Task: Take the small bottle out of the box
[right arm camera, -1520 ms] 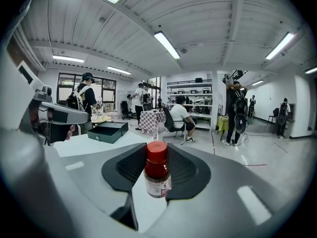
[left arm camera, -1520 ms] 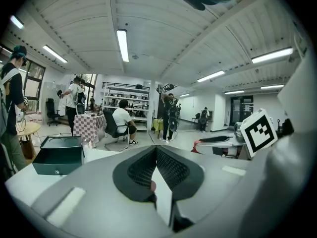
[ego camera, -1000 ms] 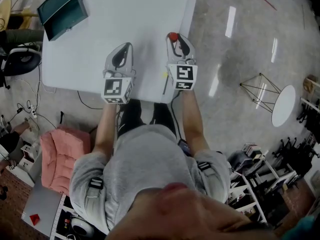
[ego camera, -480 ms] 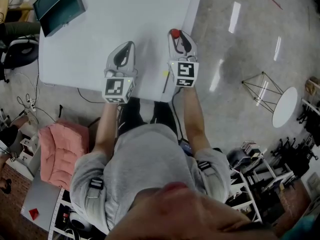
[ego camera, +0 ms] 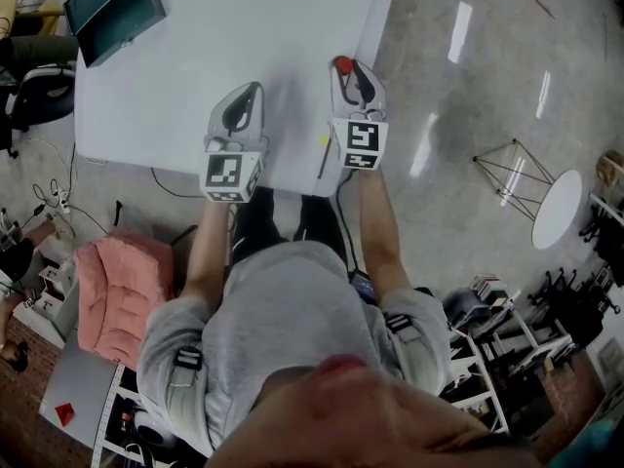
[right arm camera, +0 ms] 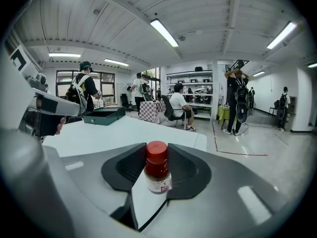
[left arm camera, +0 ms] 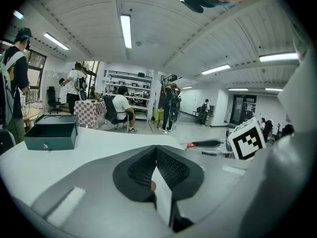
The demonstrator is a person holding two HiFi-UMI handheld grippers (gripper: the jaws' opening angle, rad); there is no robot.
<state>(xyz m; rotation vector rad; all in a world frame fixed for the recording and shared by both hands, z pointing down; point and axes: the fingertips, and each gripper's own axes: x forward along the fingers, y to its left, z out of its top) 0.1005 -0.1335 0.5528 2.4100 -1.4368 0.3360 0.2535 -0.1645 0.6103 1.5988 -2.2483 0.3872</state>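
Note:
The small bottle point(right arm camera: 157, 175), brown with a red cap point(ego camera: 340, 66), stands upright between the jaws of my right gripper point(right arm camera: 157, 150), which is shut on it over the right part of the white table point(ego camera: 244, 37). In the head view the right gripper point(ego camera: 349, 76) is near the table's right edge. My left gripper point(ego camera: 246, 96) hovers beside it to the left, its pads point(left arm camera: 168, 167) closed together with nothing between them. The dark green box point(ego camera: 112, 13), lid open, sits at the table's far left corner, well away from both grippers.
The box point(left arm camera: 49, 135) shows far left in the left gripper view and also in the right gripper view point(right arm camera: 104, 115). A pink cushioned seat point(ego camera: 117, 300) and floor cables lie left of the person. A round white stool point(ego camera: 554, 208) stands at right. People stand in the background.
Both grippers have sunk slightly toward the table. The right one still holds the bottle, the left stays closed.

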